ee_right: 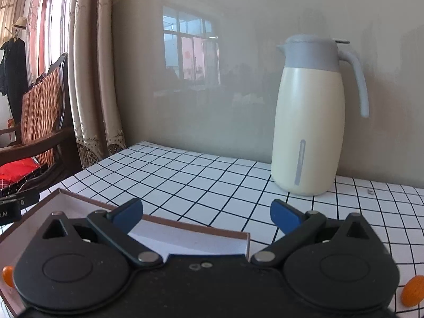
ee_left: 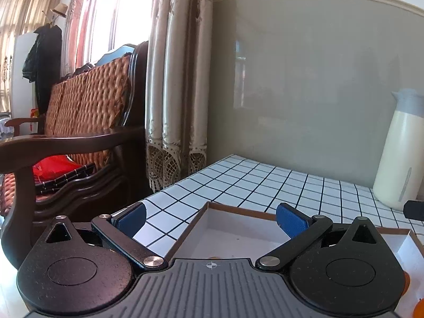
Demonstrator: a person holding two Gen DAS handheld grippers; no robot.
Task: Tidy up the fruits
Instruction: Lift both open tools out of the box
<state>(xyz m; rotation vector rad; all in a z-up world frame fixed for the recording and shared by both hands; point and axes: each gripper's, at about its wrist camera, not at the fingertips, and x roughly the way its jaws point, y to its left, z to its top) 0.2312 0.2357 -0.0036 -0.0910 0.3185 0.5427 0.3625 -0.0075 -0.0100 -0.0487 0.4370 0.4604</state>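
orange fruits [ee_right: 412, 294] sit low at the frame edges, one on the bench [ee_right: 185, 175] and one in the cardboard box [ee_right: 185, 238], while left claw [ee_left: 210, 218] and right claw [ee_right: 206, 216] gape empty, so sorting looks barely begun and next calls for reaching down to a fruit.

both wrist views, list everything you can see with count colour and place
box: one, brown rim, white inside, near edge of table, under both grippers
orange fruit: at least two partly seen, one right of box, one at its left
jug: one, cream with grey lid and handle, upright at back by wall
table: one, white with black grid
armchair: one, dark wood, woven back, left of table
curtain: beige, beside window
left gripper: black, blue pads, open, empty
right gripper: black, blue pads, open, empty
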